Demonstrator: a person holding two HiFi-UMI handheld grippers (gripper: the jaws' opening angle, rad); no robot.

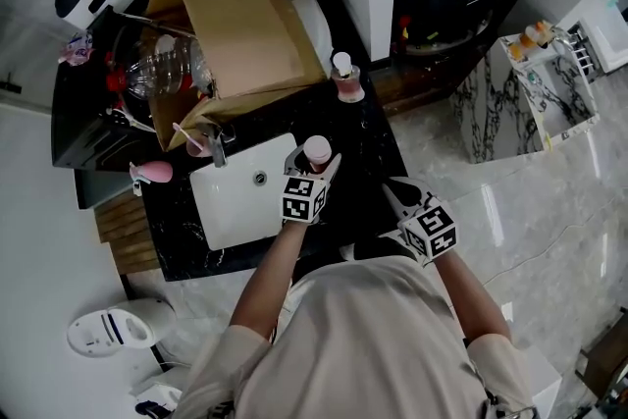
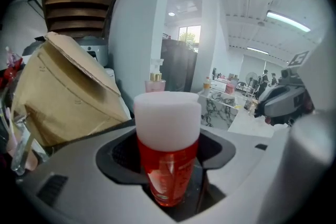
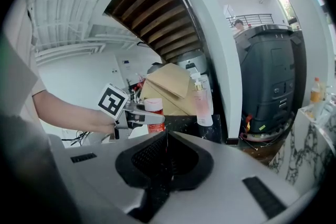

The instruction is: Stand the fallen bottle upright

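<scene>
Just right of the sink [image 1: 228, 211], your left gripper [image 1: 316, 164] has its jaws clamped on the red bottle [image 2: 168, 165], which is upright with its white cap on top. Further right of the sink, your right gripper [image 3: 167, 140] has its jaws pressed together and holds nothing.

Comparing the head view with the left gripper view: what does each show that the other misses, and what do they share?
Only the head view shows the white sink and the person's arms and torso. Only the left gripper view shows the ceiling lights, a window, and the jaws of the left gripper clamped on the red body of the bottle. Both show that white-capped bottle, the cardboard box and the pink pump bottle.
</scene>
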